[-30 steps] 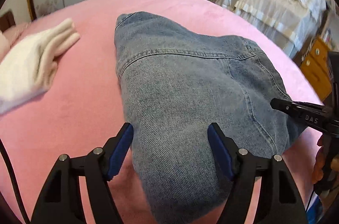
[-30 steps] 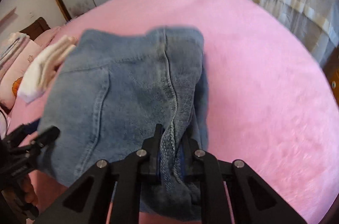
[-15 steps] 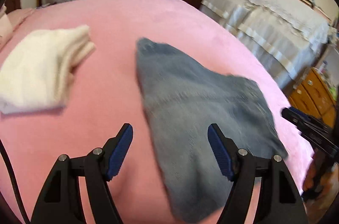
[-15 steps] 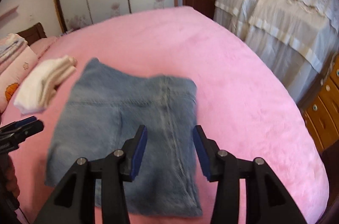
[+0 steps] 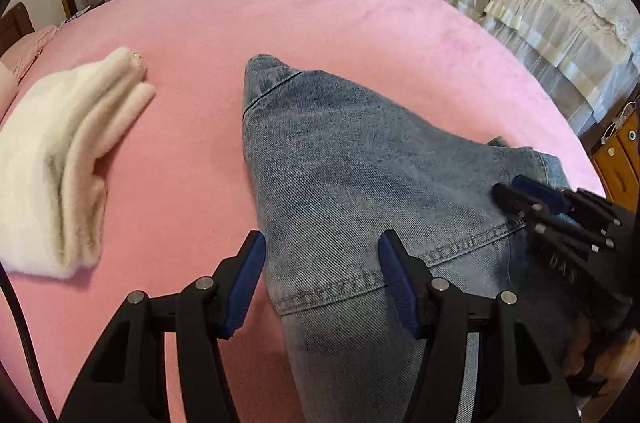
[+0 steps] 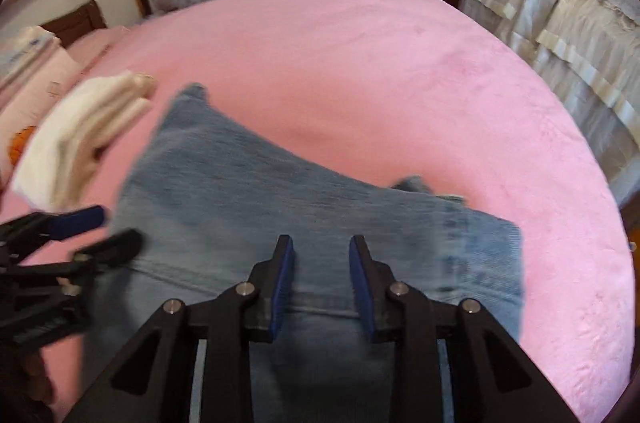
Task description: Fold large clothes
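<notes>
Both jaws released above folded blue denim jeans (image 5: pixel 360 175) on pink bed (image 5: pixel 320 23). Left gripper (image 5: pixel 320 283), right gripper (image 6: pixel 320 279): pinch near hem corners squarely, fold evenly.

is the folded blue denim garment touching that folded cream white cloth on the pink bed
Apart. In the left wrist view, a strip of bare pink bed cover separates the folded blue denim garment from the folded cream white cloth.
</notes>
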Motion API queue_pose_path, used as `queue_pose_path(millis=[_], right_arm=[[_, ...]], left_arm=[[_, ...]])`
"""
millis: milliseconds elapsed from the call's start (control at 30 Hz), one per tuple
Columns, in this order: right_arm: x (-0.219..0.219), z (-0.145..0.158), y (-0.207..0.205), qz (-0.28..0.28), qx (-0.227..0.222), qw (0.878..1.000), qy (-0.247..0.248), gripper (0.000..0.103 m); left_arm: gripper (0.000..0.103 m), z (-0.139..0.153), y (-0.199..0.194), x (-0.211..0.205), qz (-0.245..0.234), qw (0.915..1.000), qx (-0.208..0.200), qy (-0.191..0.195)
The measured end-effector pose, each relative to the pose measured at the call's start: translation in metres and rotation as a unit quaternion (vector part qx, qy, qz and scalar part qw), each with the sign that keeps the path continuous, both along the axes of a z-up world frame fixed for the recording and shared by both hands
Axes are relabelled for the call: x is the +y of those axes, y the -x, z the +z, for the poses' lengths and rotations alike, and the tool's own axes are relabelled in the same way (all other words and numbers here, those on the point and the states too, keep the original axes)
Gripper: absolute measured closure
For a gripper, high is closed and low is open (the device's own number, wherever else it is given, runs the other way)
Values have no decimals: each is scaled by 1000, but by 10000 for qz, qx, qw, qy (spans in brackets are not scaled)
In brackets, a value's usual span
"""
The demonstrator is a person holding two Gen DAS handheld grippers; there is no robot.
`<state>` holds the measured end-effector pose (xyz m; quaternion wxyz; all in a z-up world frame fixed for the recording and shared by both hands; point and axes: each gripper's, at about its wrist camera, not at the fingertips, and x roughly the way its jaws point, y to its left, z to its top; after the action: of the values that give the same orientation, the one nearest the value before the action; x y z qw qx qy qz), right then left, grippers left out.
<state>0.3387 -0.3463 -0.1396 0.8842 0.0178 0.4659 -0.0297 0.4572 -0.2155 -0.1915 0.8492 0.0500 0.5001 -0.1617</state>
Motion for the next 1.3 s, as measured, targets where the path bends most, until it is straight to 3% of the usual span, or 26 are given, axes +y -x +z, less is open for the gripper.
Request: queue_pose_path(millis=[67, 100, 167, 333, 467, 567, 700, 767, 833, 900, 1000, 1133, 1300], right_arm=[[-25, -7, 1, -247, 12, 9996, 144, 101], [-37, -8, 2, -298, 11, 9996, -25, 103], [-54, -8, 6, -292, -27, 9984, -478, 103], [-53, -15, 9, -287, -97, 9983, -491, 103], [-52, -14, 5, -264, -25, 9983, -523, 103], [-48, -10, 5, -221, 76, 9989, -418, 103], [-39, -2, 7, -200, 241, 9988, -371, 94], [-38, 5, 14, -257, 267, 9982, -464, 81], [-38, 17, 23, -320, 203, 9980, -511, 58], [-37, 35, 36, -359, 46, 9976, -585, 48], [-35, 66, 55, -321, -144, 9972, -662, 42], [-34, 108, 81, -277, -415, 9968, -625, 27], [-33, 150, 110, -183, -669, 9967, -427, 22]], left_arm=[[44, -4, -5, 2, 33, 9998, 148, 112], [43, -6, -6, 4, 33, 9997, 197, 159], [42, -7, -6, 5, 39, 9996, 223, 167], [39, -9, -8, 6, 70, 9995, 237, 179], [28, -10, -10, 9, 191, 9993, 264, 162], [27, -6, -8, 10, 186, 9993, 275, 147], [27, 8, -1, 12, 279, 9992, 286, 76], [27, 19, 5, 10, 214, 9995, 213, -53], [27, 33, 14, 6, 94, 9996, 152, -229], [27, 47, 23, 4, 16, 9994, 80, -330], [27, 71, 37, 3, -73, 9993, -11, -356], [27, 97, 50, 3, -296, 9991, 275, -107], [24, 124, 68, 9, -320, 9989, 322, 119]])
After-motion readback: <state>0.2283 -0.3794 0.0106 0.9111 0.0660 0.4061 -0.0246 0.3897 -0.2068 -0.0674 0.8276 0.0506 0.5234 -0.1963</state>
